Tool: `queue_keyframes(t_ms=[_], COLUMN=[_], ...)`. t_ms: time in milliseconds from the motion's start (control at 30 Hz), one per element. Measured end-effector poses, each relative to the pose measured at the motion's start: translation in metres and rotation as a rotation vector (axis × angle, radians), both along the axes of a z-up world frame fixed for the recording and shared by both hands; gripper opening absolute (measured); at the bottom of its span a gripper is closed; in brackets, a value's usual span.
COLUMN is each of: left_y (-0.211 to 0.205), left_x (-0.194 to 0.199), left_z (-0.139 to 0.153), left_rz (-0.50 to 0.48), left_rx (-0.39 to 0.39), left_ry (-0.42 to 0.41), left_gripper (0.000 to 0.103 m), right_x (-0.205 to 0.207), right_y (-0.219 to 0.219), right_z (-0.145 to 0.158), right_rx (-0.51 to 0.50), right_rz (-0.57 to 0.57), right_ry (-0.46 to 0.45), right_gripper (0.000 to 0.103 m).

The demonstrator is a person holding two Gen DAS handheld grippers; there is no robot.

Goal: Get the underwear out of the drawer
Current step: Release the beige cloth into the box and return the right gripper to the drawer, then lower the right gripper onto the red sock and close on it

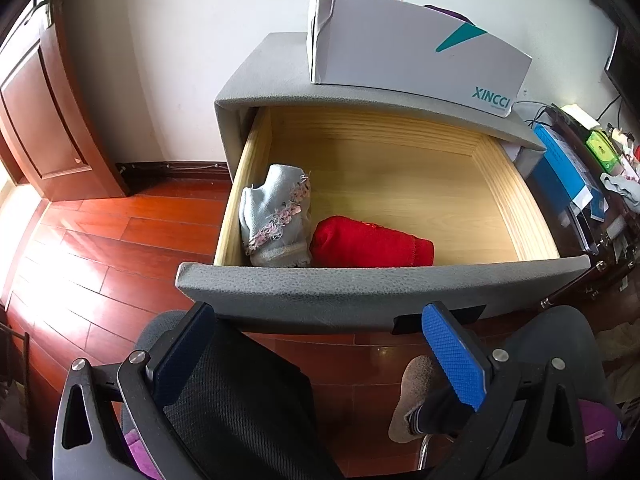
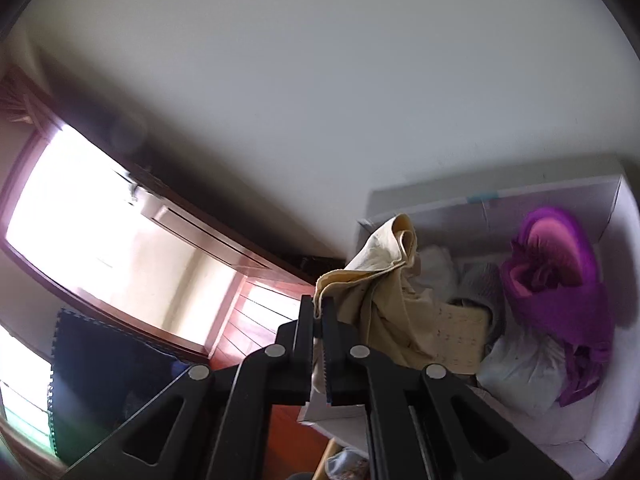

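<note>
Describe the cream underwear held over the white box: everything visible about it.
The cream underwear is a pale yellow-beige garment of soft, thin-looking fabric, crumpled and folded over itself, with a rolled edge at its top. The right gripper is shut on one edge, and the rest drapes down to the right into the open white box. Its lower folds lie against a cream piece with small dotted marks and pale garments in the box. The purple garment lies apart from it, further right.
</note>
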State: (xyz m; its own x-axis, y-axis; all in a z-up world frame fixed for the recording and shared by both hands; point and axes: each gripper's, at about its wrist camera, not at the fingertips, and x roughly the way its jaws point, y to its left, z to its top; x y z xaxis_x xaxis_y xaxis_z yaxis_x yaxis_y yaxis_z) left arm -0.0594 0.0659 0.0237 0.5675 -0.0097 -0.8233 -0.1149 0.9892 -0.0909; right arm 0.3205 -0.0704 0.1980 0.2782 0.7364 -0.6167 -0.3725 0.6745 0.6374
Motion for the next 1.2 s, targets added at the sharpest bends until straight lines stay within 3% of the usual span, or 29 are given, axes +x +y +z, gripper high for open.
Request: queue_keyframes(t_ms=[100, 200, 300, 333, 367, 433, 500, 600, 733, 867, 1133, 1200], left_y=[0.002, 0.002, 0.002, 0.002, 0.002, 0.002, 0.003, 0.003, 0.002, 0.000, 0.003, 0.003], left_x=[0.002, 0.003, 0.002, 0.002, 0.002, 0.002, 0.002, 0.001, 0.001, 0.000, 0.002, 0.003], left_z=[-0.002, -0.003, -0.002, -0.002, -0.002, -0.002, -0.002, -0.001, -0.002, -0.002, -0.005, -0.005], left_rz=[0.007, 0.011, 0.014, 0.015, 0.014, 0.015, 0.018, 0.026, 0.024, 0.018, 0.032, 0.033], left_rx=[-0.009, -0.009, -0.008, -0.008, -0.008, -0.007, -0.010, -0.014, -0.014, 0.001, 0.001, 0.006], left_ry=[0.010, 0.009, 0.005, 0.003, 0.003, 0.005, 0.003, 0.002, 0.005, -0.002, 0.005, 0.005], left_gripper=[0.103, 0.103, 0.103, 0.103, 0.103, 0.103, 0.103, 0.103, 0.103, 0.103, 0.103, 0.103], right_x=[0.006, 0.002, -0.013, -0.022, -0.032, -0.062, -0.100, -0.152, -0.195, -0.224, -0.236, -0.230], right_y=[0.009, 0.018, 0.018, 0.015, 0.011, 0.000, -0.002, 0.004, 0.018, 0.028, 0.056, 0.064], right_z=[-0.042, -0.062, -0.053, -0.045, -0.037, -0.023, -0.016, -0.030, -0.082, -0.129, -0.200, -0.212], right_rx=[-0.045, -0.113, -0.156, -0.156, -0.136, -0.081, -0.070, -0.151, -0.311, -0.403, -0.555, -0.583], right_rz=[-0.003, 0.011, 0.020, 0.020, 0.028, 0.070, 0.193, 0.363, 0.520, 0.605, 0.705, 0.714], right_ry=[0.065, 0.062, -0.038, -0.082, -0.123, -0.219, -0.287, -0.332, -0.278, -0.207, -0.147, -0.132], right_gripper=[0.003, 0.007, 0.014, 0.023, 0.032, 0.037, 0.037, 0.037, 0.037, 0.037, 0.038, 0.044])
